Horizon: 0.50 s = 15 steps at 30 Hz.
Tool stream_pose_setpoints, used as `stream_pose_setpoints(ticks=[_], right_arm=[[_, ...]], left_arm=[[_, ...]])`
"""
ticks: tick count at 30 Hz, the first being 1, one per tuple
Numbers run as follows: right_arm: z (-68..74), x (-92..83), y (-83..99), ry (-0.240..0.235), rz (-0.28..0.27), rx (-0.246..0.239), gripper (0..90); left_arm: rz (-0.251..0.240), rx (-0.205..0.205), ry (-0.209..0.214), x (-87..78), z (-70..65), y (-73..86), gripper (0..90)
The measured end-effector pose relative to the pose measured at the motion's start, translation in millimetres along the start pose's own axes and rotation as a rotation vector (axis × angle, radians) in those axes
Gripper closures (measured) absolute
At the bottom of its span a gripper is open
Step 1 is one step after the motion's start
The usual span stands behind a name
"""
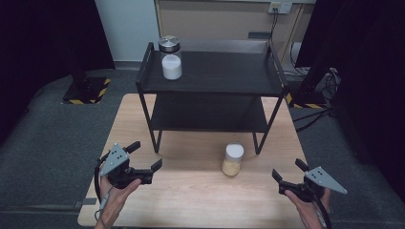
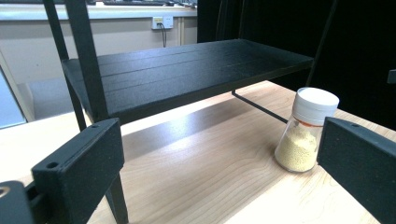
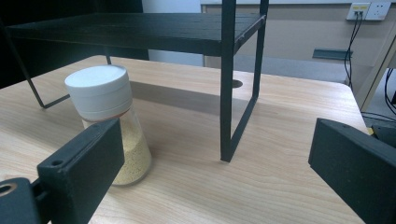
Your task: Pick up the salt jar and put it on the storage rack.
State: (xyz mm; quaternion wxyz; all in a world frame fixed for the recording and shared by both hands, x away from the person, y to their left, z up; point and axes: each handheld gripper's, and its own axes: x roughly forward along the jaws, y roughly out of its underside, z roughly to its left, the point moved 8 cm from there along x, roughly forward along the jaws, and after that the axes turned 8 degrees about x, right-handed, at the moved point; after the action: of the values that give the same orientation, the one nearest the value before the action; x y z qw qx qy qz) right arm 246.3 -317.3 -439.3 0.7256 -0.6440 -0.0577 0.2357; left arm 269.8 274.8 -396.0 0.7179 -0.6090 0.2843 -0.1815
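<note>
A small jar (image 1: 232, 160) with a white lid and yellow grains stands upright on the wooden table (image 1: 191, 200), in front of the black two-tier shelf (image 1: 210, 71). The same jar (image 2: 306, 130) shows at the right in the left gripper view, and the jar (image 3: 109, 121) sits at the left in the right gripper view. A second jar (image 1: 170, 58) with a silver lid and white contents stands on the shelf's top tier at the left. My left gripper (image 1: 145, 156) is open near the table's front left. My right gripper (image 1: 287, 171) is open at the front right. Neither touches a jar.
The shelf's front legs (image 1: 155, 138) stand on the table between the grippers and the lower tier (image 1: 205, 114). Dark floor surrounds the table, with cables (image 1: 315, 114) at the right and a wall socket (image 1: 280, 7) behind.
</note>
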Motion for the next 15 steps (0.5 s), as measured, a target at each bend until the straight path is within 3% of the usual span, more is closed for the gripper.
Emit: stream_pose_setpoints(ticks=[10, 15], right_arm=[[0.0, -0.9, -0.5, -0.001, -0.008, -0.004, 3.7], [-1.2, -1.6, -0.1, -0.003, -0.011, 0.002, 3.7]], left_arm=[[-0.010, 0.006, -0.005, -3.3, 1.7, 8.5, 0.0], [-0.019, 0.017, 0.024, -5.0, 1.5, 12.3, 0.0]])
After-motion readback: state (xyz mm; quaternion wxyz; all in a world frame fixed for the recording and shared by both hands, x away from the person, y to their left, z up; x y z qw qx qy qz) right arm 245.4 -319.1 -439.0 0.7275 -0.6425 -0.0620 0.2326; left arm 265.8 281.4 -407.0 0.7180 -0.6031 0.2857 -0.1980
